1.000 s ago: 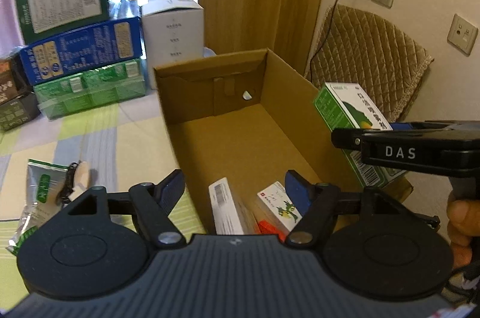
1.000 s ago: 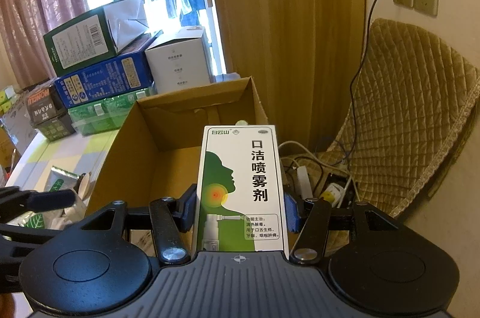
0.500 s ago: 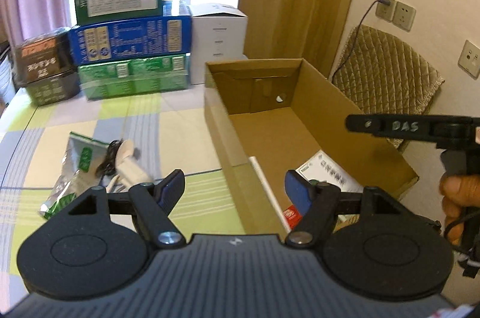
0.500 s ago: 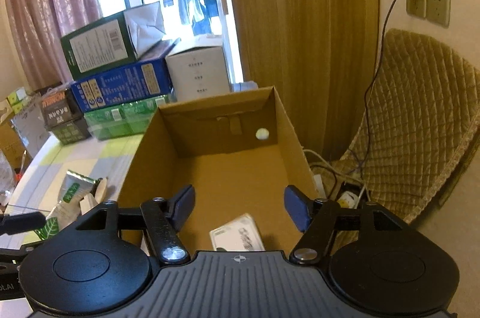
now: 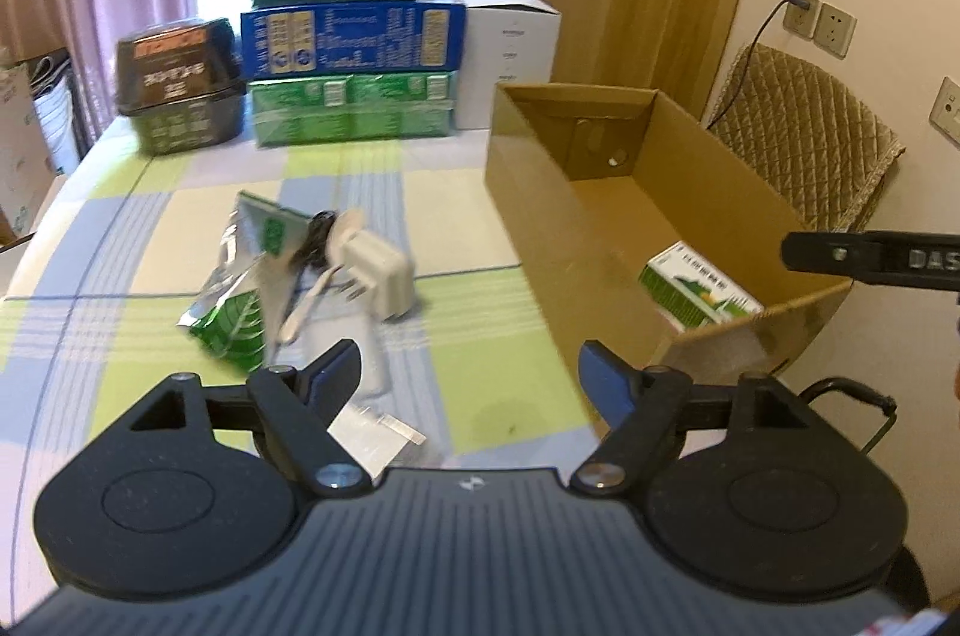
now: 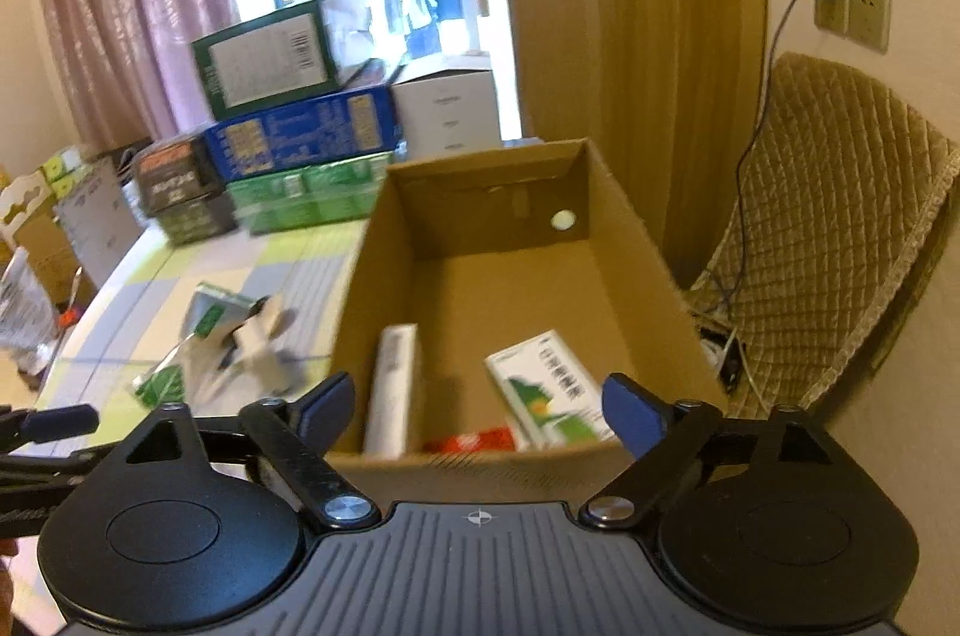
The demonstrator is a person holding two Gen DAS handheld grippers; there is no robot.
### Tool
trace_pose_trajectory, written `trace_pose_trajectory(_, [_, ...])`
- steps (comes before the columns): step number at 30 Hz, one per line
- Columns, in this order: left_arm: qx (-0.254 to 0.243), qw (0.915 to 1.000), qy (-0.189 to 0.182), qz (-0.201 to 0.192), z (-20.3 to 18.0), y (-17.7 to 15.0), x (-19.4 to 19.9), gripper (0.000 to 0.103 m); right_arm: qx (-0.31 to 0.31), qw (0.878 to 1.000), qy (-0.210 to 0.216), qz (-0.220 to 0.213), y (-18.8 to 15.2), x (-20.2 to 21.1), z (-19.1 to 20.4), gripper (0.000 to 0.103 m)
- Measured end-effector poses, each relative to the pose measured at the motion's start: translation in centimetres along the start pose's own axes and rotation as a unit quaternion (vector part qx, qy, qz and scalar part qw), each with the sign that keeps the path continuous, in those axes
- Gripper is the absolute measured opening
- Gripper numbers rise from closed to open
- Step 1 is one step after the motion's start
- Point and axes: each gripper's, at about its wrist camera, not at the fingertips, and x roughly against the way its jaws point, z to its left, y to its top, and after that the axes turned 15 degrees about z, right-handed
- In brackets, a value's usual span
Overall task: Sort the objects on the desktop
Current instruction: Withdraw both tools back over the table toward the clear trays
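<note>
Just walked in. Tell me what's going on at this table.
A person is sorting desk clutter into a cardboard box, holding a tool in each hand. Both the left tool and the right tool are open and hold nothing. A green-and-white carton and a white carton lie in the box. A white charger and foil packets remain on the tablecloth.

cardboard box (image 6: 516, 288) open-topped, stacked cartons (image 5: 354, 54) behind

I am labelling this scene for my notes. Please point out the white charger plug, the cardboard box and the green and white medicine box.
white charger plug (image 5: 377, 276), left wrist view, on its top face.
cardboard box (image 6: 624, 240), right wrist view, on its right inner wall.
green and white medicine box (image 6: 549, 396), right wrist view, on its printed front.
</note>
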Motion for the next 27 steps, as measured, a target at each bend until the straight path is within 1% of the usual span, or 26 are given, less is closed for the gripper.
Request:
trace_pose_trajectory(2, [0.006,1.0,0.005,0.004,0.9,-0.9,0.4,0.077,0.004,1.0,0.003,0.001,-0.6,0.4,1.1,0.095])
trace_pose_trajectory(4, [0.012,0.9999,0.01,0.007,1.7,-1.7,0.9,0.079,0.007,1.0,0.01,0.006,-1.3,0.5,2.2,0.096])
trace_pose_trajectory(6, [0.015,0.9998,0.014,0.008,2.5,-2.5,1.3,0.083,0.012,1.0,0.016,0.012,-1.9,0.4,3.2,0.097])
trace_pose_trajectory(10, [0.023,0.9993,0.025,0.016,4.2,-4.0,1.9,0.085,0.023,0.999,0.026,0.028,-2.9,-0.1,4.9,0.097])
trace_pose_trajectory(14, [0.029,0.9985,0.044,0.014,5.9,-5.3,2.6,0.089,0.03,0.998,0.043,0.044,-4.1,-0.6,6.2,0.098])
trace_pose_trajectory(21, [0.044,0.9965,0.067,0.026,8.9,-7.2,3.1,0.091,0.051,0.994,0.058,0.075,-6.5,-2.1,8.2,0.098])
trace_pose_trajectory(27, [0.054,0.9954,0.071,0.035,10.4,-8.2,3.0,0.092,0.064,0.991,0.065,0.093,-7.9,-3.3,9.4,0.098])
